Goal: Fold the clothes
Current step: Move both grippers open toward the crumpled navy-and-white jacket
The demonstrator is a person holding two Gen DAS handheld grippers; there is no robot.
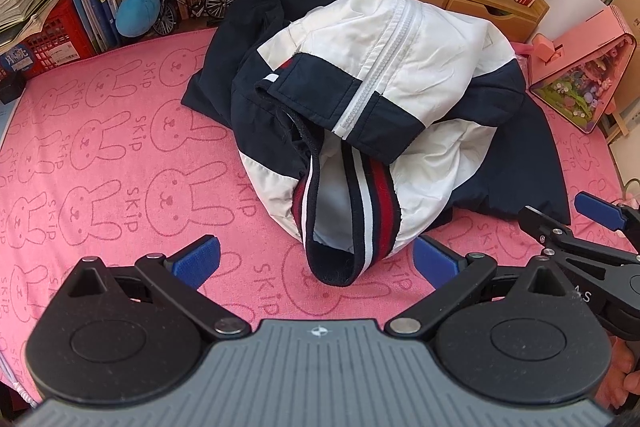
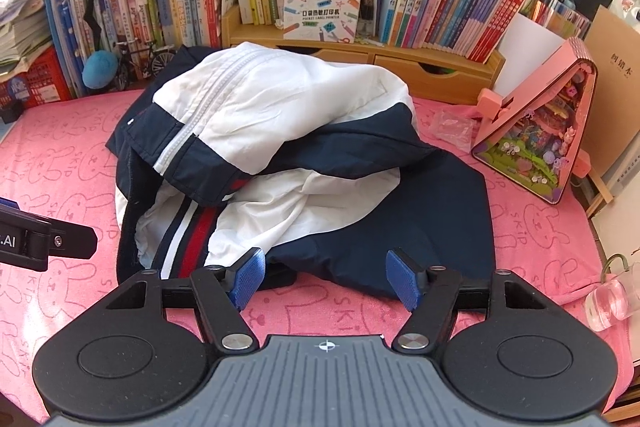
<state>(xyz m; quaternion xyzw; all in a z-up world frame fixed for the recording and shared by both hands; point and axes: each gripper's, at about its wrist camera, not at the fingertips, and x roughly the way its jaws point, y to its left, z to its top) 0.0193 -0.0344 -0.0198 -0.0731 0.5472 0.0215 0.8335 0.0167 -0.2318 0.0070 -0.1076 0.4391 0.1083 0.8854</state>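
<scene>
Surface: we see a pink rabbit-print towel [image 2: 60, 155] under both claws.
Room: full bookshelves [image 2: 440, 7] stand far ahead.
Garment: our navy-and-white zip jacket [image 1: 380, 83] lies bunched just ahead of the left claw [image 1: 316, 263], which is wide open, empty.
Right claw [image 2: 326, 277]: wide open, empty, at the jacket's navy edge.
Around: a pink triangular miniature house [image 2: 540, 131] stands to our right.

Jacket [image 1: 384, 99] bundle hid its own sleeves and lower layers. Towel [image 1: 100, 147] ran off the frame edges. Right gripper [image 1: 576, 223] was partly cut off in the left view.
</scene>
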